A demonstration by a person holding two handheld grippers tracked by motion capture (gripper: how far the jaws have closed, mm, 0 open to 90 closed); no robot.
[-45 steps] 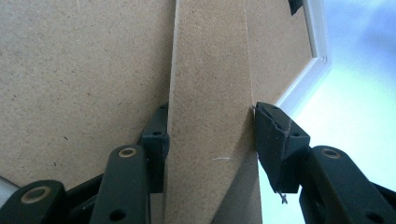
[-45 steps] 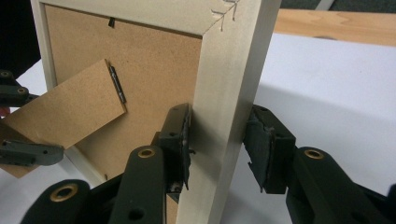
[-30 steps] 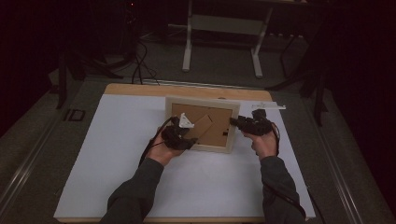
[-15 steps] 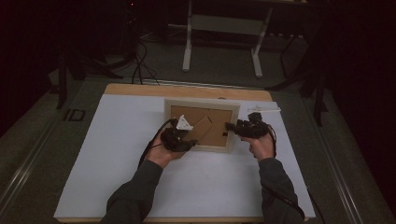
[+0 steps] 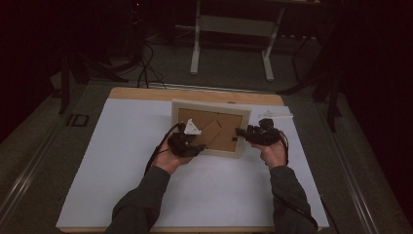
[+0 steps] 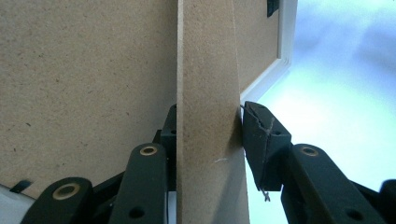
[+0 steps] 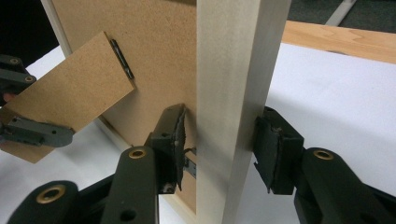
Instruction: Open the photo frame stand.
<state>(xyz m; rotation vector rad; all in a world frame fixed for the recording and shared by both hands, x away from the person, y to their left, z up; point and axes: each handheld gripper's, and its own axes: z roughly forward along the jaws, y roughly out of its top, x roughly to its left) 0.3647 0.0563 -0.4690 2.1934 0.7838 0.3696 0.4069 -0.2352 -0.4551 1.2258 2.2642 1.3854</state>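
Up top, in the high view, a picture frame [image 5: 211, 127] lies back-side up on the white table cover [image 5: 122, 161], between the two hands. The left gripper [image 5: 195, 146] meets the frame's fold-out stand [image 5: 209, 132] near the near edge, while the right gripper [image 5: 239, 132] reaches the frame's right rail.

From the left gripper view, the jaws are clamped on the brown fibreboard stand [image 6: 208, 116], which runs straight up between them (the backing board [image 6: 84, 84] sits behind, white rail at the far corner).

From the right gripper view, the jaws straddle the pale wooden rail [image 7: 233, 93]: the right pad touches it, the left pad stands just beside, so whether it grips I cannot tell. The stand [image 7: 70, 93] angles off the backing, held by the left gripper [image 7: 28, 130] farther off
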